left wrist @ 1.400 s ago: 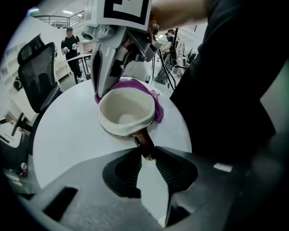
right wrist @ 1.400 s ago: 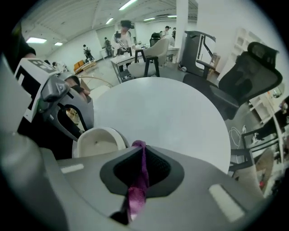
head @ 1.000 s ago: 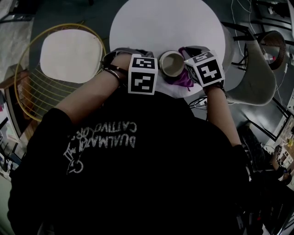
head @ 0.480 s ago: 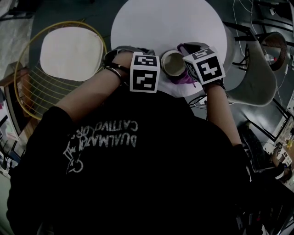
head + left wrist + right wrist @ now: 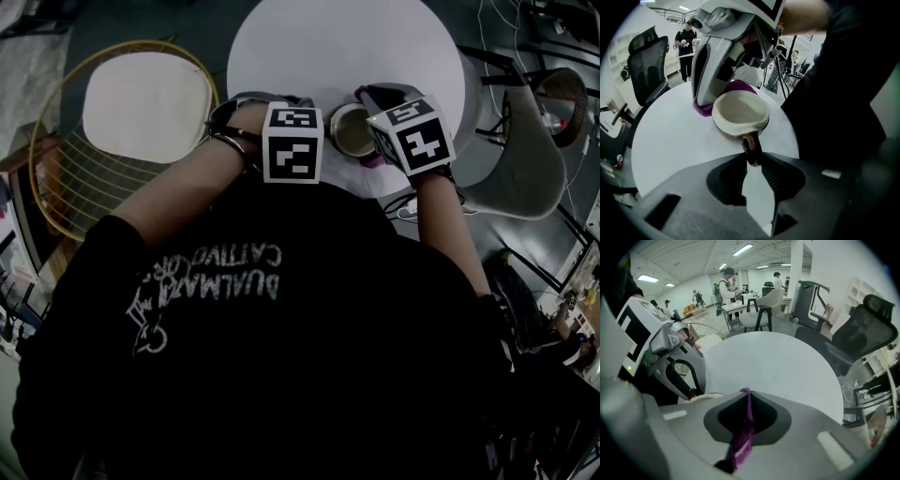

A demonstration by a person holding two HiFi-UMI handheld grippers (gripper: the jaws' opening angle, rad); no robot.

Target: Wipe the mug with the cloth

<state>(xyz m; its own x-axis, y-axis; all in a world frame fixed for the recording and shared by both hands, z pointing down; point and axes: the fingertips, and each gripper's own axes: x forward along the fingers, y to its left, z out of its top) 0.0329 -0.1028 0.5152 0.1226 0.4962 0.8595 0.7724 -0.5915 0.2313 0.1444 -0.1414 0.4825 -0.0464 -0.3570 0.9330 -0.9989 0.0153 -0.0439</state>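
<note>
Pinches the brown handle (image 5: 751, 145) of the mug (image 5: 740, 112) between the tips of the left hand-held gripper (image 5: 752, 161); has just been drawing those jaws a little closer, with the handle between them and both pads on it; clenches the right hand-held gripper (image 5: 747, 397) on the purple cloth (image 5: 742, 439), a narrow fold running up between the shut jaws and out past their tips; lays that cloth against the mug's far outer wall, on the side away from the handle, as far as the left gripper view tells; shows there one purple bulge just behind the cream rim and another low down beside the mug, on the tabletop (image 5: 670, 136); stands the mug upright on this white round tabletop, near the edge closest to the person, mouth upward, cream inside; sets the left marker cube (image 5: 292, 142) just beside the mug in the head view and the right marker cube (image 5: 412, 139) over its rim on the other side; has a wire chair (image 5: 141, 108) with a pale cushion off to the left of the tabletop and a grey shell chair (image 5: 525, 164) off to the right; takes in, through the right gripper view, a black office chair (image 5: 862, 329) near the tabletop and standing people (image 5: 726, 287) far back in a bright hall.
</note>
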